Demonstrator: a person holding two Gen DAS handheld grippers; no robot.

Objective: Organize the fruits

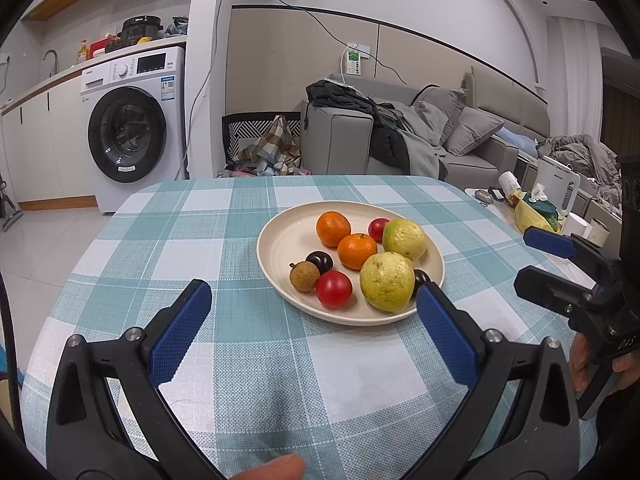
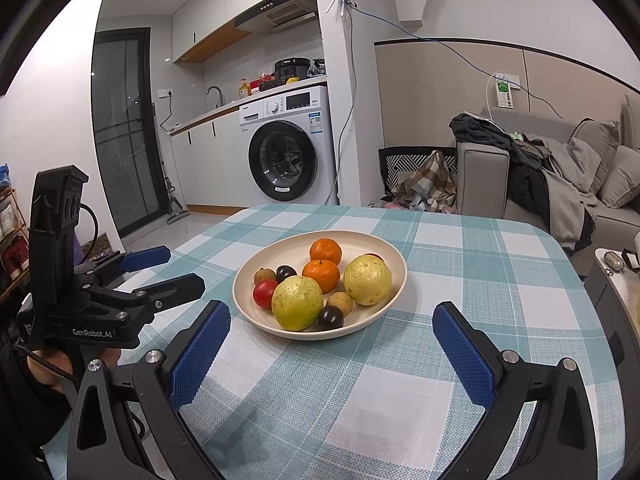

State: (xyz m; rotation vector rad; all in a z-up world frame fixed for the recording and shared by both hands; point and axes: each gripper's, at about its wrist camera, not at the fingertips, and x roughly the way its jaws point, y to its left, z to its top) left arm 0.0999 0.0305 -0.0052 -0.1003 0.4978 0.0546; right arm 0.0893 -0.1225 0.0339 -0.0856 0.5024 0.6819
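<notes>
While both tongs hover over the checked tablecloth (image 1: pixel 248 360), the left gripper (image 1: pixel 314 300) and right gripper (image 2: pixel 331 326) each stand spread wide, holding nothing. The cream plate (image 1: pixel 288 236) sits mid-table, bearing two oranges (image 1: pixel 333 229), two guavas (image 1: pixel 387 281) at about four o'clock, red tomatoes (image 1: pixel 334 289) at six, a longan (image 1: pixel 304 276) and dark plums (image 1: pixel 319 262) toward seven

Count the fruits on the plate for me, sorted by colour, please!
Orange: 2
Yellow-green: 2
Red: 2
Dark purple: 2
Brown: 2
Total: 10
</notes>
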